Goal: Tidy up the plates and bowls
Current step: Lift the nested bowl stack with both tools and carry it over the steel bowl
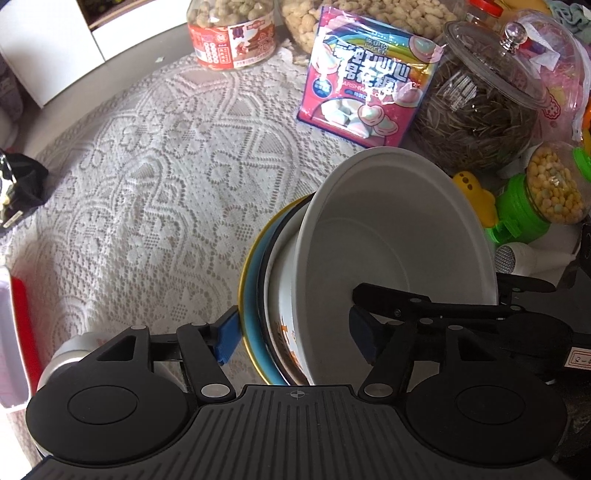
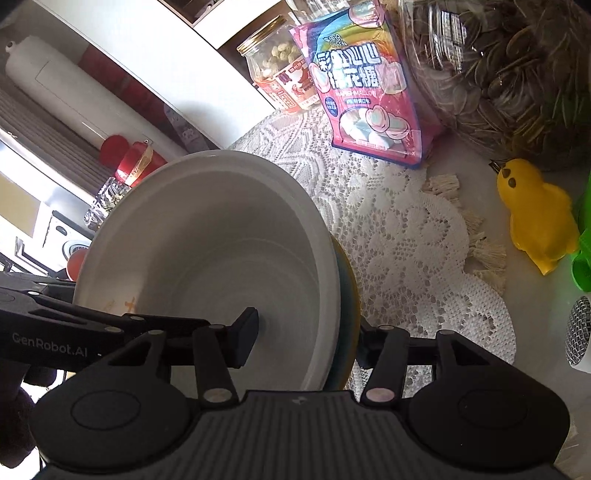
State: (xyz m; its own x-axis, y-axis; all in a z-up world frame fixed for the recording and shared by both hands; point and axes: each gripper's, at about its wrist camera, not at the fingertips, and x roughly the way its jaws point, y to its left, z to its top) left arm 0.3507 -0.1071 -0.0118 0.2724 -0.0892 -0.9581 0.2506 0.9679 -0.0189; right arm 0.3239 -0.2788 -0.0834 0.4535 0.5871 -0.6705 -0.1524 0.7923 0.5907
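A stack of dishes is held on edge above the lace-covered table (image 1: 155, 177): a white bowl (image 1: 399, 236) nested in a patterned bowl (image 1: 288, 332), backed by a blue plate with a yellow rim (image 1: 255, 295). My left gripper (image 1: 295, 339) is shut on the stack, one finger behind the plate, one inside the white bowl. In the right wrist view my right gripper (image 2: 306, 343) is also shut on the same stack, one finger inside the white bowl (image 2: 207, 243), the other behind the yellow-rimmed plate (image 2: 351, 295).
A marshmallow bag (image 1: 365, 77), a peanut jar (image 1: 232, 33) and a glass jar of sunflower seeds (image 1: 484, 103) stand at the back. A yellow duck toy (image 2: 535, 218), a green candy dispenser (image 1: 535, 199) and a small microphone (image 2: 580, 332) lie to the right.
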